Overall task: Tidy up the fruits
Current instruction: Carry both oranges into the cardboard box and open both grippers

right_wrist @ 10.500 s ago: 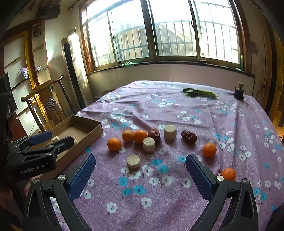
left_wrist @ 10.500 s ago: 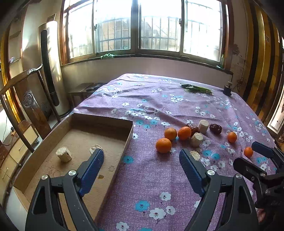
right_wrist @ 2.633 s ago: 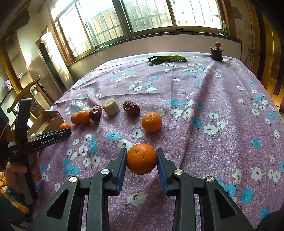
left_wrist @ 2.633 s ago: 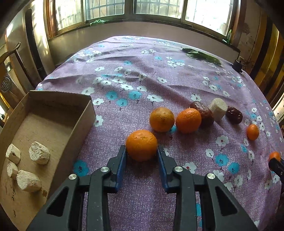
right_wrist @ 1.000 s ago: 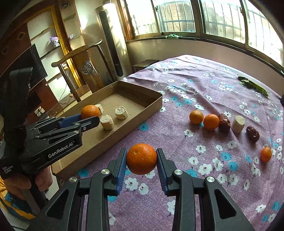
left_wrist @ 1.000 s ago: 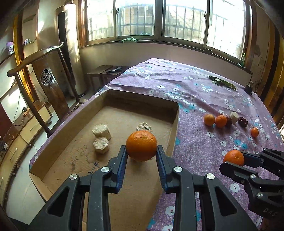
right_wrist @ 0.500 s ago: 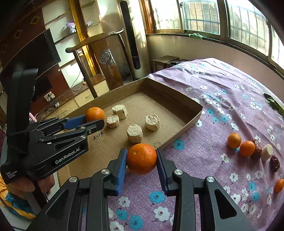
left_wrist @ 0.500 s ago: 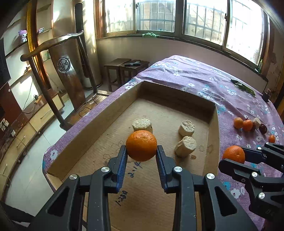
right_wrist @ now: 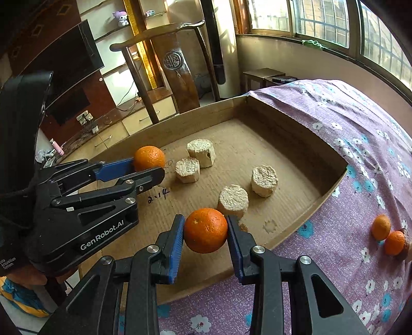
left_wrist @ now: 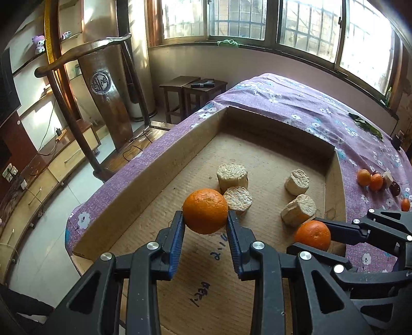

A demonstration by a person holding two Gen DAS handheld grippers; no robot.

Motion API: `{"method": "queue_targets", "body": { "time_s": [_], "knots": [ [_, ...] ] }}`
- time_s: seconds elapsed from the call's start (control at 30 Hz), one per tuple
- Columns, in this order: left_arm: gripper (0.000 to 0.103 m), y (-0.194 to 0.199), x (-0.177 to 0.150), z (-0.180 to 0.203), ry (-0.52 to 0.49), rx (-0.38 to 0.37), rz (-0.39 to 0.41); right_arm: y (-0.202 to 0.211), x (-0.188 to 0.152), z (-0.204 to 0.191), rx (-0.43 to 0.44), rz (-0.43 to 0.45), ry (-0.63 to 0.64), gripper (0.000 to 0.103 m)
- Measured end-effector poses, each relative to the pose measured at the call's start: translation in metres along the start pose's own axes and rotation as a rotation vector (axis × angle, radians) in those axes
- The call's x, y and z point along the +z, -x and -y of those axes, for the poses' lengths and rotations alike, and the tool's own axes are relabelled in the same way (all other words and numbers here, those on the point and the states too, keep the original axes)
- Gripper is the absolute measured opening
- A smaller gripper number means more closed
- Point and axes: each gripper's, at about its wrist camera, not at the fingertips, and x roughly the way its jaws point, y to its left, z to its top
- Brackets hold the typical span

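- Left gripper [left_wrist: 205, 219] clamped on an orange [left_wrist: 205, 210], above the box [left_wrist: 164, 165] floor.
- Right gripper [right_wrist: 206, 230] clamped on a second orange [right_wrist: 206, 230], above the box's near edge.
- Four pale chunks [right_wrist: 264, 181] in the box.
- More oranges [right_wrist: 381, 226] on the tabletop [right_wrist: 347, 123].

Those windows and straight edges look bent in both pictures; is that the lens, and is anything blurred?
Left wrist view: window frames bow, glass glares white, corners darken; the orange is sharp. Right wrist view: the box rim curves, same lens; its orange is crisp.
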Motion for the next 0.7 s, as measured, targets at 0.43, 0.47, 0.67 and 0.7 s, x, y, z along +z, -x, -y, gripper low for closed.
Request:
{"method": "queue_targets", "body": {
  "time_s": [0.43,0.47,0.67,0.7],
  "knots": [
    [0.032,-0.008,0.001,-0.003,0.008,0.023,-0.019,-0.023,0.001,-0.012,0.016,-0.018,0.038,0.038],
    [0.033,-0.008,0.001,-0.003,0.008,0.025,-0.021,-0.021,0.0,-0.013,0.011,-0.013,0.04,0.044],
    [0.04,-0.008,0.001,-0.004,0.017,0.028,-0.029,-0.007,-0.002,-0.011,0.005,0.011,0.035,0.055],
    [0.048,-0.006,0.002,-0.004,0.02,0.026,-0.022,-0.004,-0.003,-0.01,-0.001,0.012,0.034,0.055]
  ]
}}
